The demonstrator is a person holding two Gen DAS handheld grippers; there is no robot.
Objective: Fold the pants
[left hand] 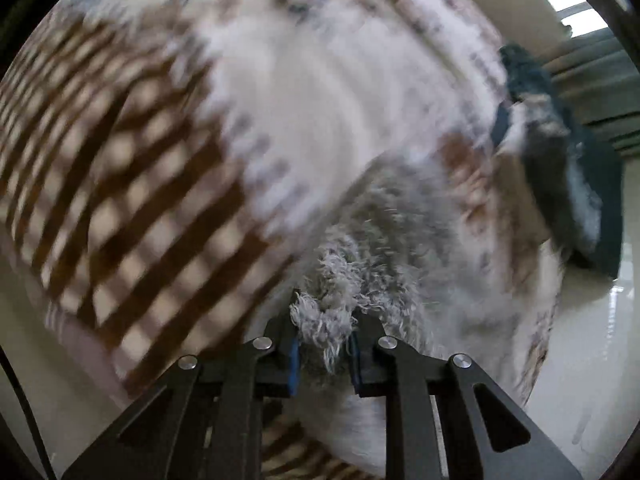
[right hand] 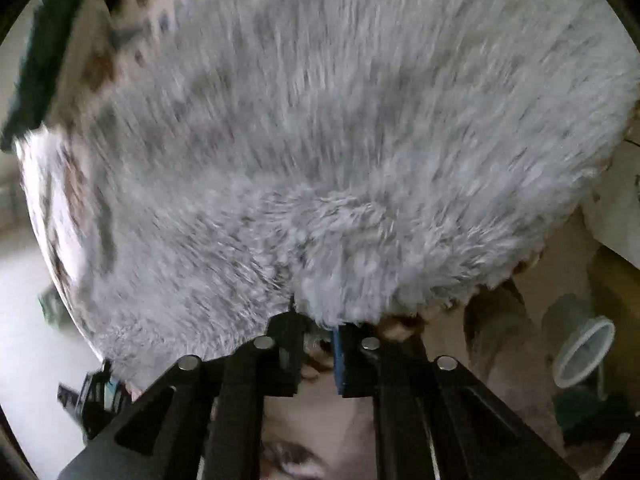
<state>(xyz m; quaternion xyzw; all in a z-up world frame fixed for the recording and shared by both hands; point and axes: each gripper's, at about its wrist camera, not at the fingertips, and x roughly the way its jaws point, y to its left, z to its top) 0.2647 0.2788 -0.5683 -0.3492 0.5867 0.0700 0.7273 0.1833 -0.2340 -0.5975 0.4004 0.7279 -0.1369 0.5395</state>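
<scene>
Pants [left hand: 328, 312], fleece-lined, checked outer: held aloft, blurred, one edge clenched in left tool [left hand: 324, 344], another in right tool [right hand: 318, 340]. Fold apparently barely begun; laying flat and creasing remain. Left view alone shows brown check and pale floor [left hand: 592, 340]; right view, fleece lining and clutter.

In the left wrist view the pants [left hand: 304, 128] spread ahead of and above the left gripper [left hand: 324, 344], a tuft of them lying between its fingers, with the floor [left hand: 592, 340] to the right. In the right wrist view the pants [right hand: 340, 140] fill the space before the right gripper [right hand: 318, 332], their edge between its fingers; a plastic cup [right hand: 584, 352] lies lower right
</scene>
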